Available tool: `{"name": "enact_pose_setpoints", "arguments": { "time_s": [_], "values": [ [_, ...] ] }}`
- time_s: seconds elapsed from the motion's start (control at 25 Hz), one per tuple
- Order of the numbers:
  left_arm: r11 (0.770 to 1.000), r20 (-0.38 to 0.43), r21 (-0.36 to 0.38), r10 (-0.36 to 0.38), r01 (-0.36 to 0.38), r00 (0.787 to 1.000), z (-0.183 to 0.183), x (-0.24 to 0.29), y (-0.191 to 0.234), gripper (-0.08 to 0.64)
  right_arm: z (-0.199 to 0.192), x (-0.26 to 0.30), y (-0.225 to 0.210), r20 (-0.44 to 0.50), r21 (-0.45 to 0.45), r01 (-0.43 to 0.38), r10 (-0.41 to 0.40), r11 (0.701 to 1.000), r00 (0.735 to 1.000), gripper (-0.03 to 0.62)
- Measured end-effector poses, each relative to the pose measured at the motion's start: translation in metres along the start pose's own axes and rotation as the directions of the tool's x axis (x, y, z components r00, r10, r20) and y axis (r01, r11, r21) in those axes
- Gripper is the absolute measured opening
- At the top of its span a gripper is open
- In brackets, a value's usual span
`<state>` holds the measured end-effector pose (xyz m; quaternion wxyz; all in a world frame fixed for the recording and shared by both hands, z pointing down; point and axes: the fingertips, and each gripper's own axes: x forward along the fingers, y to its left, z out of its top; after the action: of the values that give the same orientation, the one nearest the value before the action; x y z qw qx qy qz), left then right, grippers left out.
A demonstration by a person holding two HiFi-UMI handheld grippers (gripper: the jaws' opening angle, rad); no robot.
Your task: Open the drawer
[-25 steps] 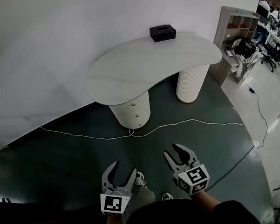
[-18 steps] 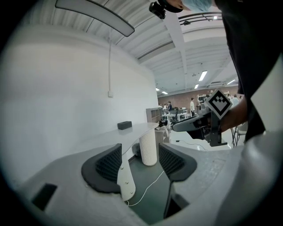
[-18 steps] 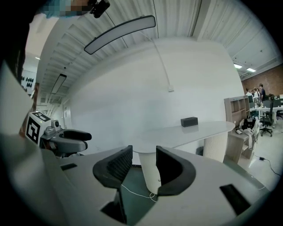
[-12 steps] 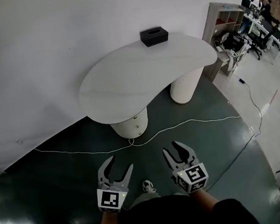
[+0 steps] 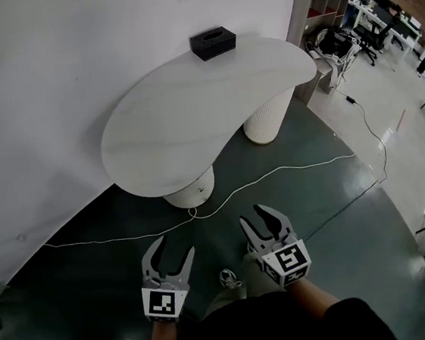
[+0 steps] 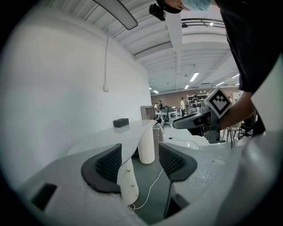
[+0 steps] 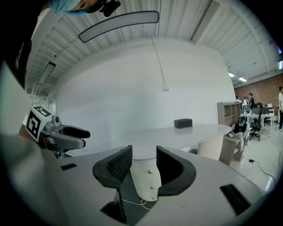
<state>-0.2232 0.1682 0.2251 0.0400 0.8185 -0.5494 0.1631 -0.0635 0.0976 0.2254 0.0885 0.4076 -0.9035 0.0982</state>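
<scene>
The dark green floor (image 5: pixel 78 264) fills the near scene, with the curved white counter (image 5: pixel 190 107) against the far wall. Since a second ago the counter has drawn nearer and slid left in the head view, so the person looks to be closing in. That is approach only; no drawer is touched yet.

The round drawer pedestal (image 5: pixel 191 192) under the counter's near-left end is now mostly tucked beneath the top. A ribbed leg (image 5: pixel 267 117) stands to its right, and a black box (image 5: pixel 212 42) sits at the far edge. A white cable (image 5: pixel 274 174) trails across the floor.

The left gripper (image 5: pixel 175 247) and right gripper (image 5: pixel 256 221) are well short of the pedestal — jaws spread, nothing between them. Its small knobs (image 7: pixel 149 172) show through the right jaws.
</scene>
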Motion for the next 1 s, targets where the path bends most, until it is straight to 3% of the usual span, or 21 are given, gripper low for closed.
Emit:
{"name": "enact_pose_setpoints", "arguments": {
  "time_s": [0.52, 0.84, 1.0],
  "values": [
    [0.997, -0.105, 0.074, 0.004, 0.004, 0.994, -0.041, 0.091, 0.029, 0.258, -0.066, 0.083, -0.046, -0.069, 0.050, -0.042, 0.045, 0.998, 0.997, 0.155],
    [0.991, -0.192, 0.130, 0.000, 0.026, 0.981, -0.080, 0.145, 0.036, 0.258, -0.120, 0.138, -0.071, -0.069, 0.071, -0.084, 0.089, 0.994, 0.994, 0.155],
    [0.990, -0.199, 0.141, 0.021, 0.007, 0.980, -0.098, 0.167, 0.042, 0.258, -0.150, 0.162, -0.079, -0.063, 0.077, -0.096, 0.101, 0.992, 0.993, 0.155]
  ]
}}
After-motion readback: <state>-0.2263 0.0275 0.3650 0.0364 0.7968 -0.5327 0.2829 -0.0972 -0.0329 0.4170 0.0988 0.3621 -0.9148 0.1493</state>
